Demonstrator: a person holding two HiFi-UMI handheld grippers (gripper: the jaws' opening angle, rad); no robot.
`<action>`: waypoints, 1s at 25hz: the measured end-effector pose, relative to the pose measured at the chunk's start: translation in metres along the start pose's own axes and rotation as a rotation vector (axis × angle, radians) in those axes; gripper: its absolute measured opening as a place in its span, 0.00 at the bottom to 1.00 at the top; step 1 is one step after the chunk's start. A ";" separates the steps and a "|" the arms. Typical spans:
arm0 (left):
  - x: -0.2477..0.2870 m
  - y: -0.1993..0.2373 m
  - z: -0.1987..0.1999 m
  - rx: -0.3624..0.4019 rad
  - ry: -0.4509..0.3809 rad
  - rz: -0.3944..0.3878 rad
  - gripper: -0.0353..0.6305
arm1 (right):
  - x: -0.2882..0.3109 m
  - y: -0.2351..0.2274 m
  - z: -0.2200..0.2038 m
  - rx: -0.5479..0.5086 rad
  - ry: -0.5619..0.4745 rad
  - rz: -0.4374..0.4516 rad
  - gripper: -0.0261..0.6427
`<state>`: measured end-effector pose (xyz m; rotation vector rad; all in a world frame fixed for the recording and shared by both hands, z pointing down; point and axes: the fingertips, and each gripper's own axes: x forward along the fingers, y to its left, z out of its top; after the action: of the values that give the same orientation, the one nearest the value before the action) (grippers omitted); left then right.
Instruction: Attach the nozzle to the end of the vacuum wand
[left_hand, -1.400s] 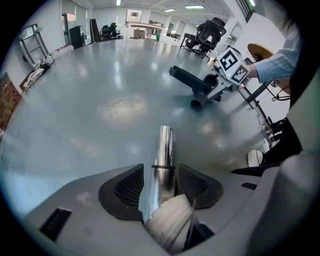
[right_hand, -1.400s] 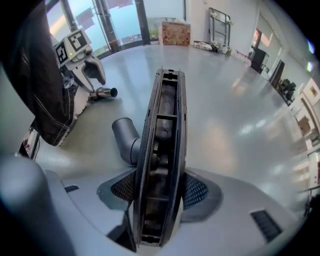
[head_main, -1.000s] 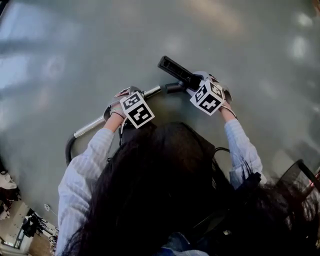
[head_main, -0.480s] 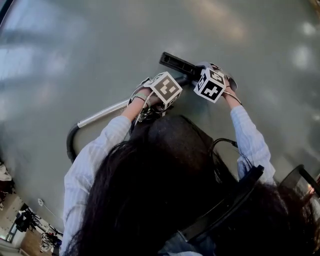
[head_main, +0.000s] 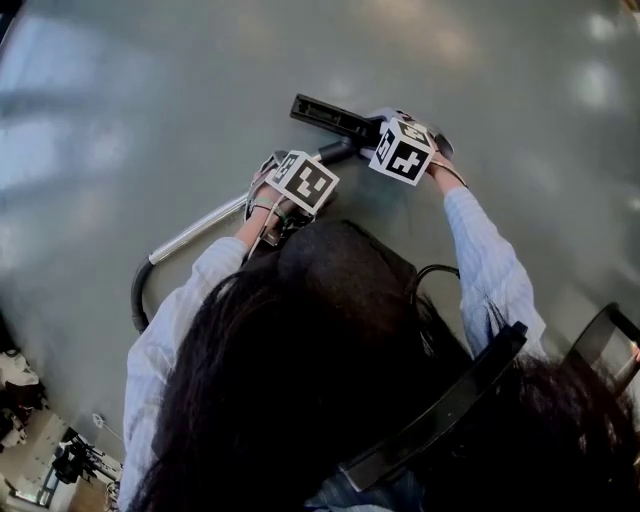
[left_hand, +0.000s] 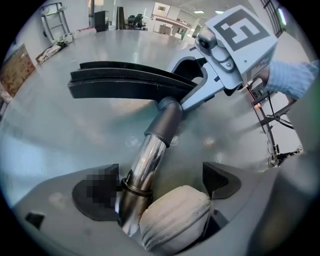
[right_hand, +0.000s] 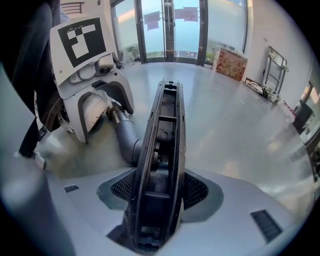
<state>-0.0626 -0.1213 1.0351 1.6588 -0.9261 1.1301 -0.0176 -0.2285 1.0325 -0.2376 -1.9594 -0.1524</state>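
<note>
- The right claw is clamping the nozzle edge-on between its pads. The nozzle is sitting low near the floor, with its grey collar fitting over the end of the chrome wand.
- The left claw is standing wide open. The wand is running between its jaws and lying close against one pad, but nothing is gripping it.
- Judgement: the joint is looking made, though how deep the collar is sitting on the tube cannot be told from these views.
- To finish well, the person is needing the left claw closed on the wand just behind the collar. Otherwise a push on the nozzle is likely sliding the whole tube back toward the hose.
- With the wand braced, the right claw is best pushing straight along the tube's line, adding a small twist rather than levering sideways.
- Risk: the right claw is holding a narrow plastic body, so an off-axis shove is inviting a slip or a cocked collar.
</note>
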 end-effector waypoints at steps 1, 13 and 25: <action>-0.001 0.000 0.002 -0.011 -0.023 0.007 0.81 | -0.001 0.000 0.000 -0.006 -0.002 -0.005 0.40; -0.029 0.000 0.025 -0.072 -0.178 -0.101 0.73 | -0.013 -0.016 0.030 -0.206 -0.016 -0.065 0.40; -0.023 0.007 0.016 -0.078 -0.156 -0.127 0.71 | 0.007 0.002 0.033 -0.055 0.025 -0.061 0.39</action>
<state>-0.0712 -0.1368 1.0126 1.7338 -0.9364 0.8791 -0.0495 -0.2182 1.0261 -0.2111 -1.9397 -0.2475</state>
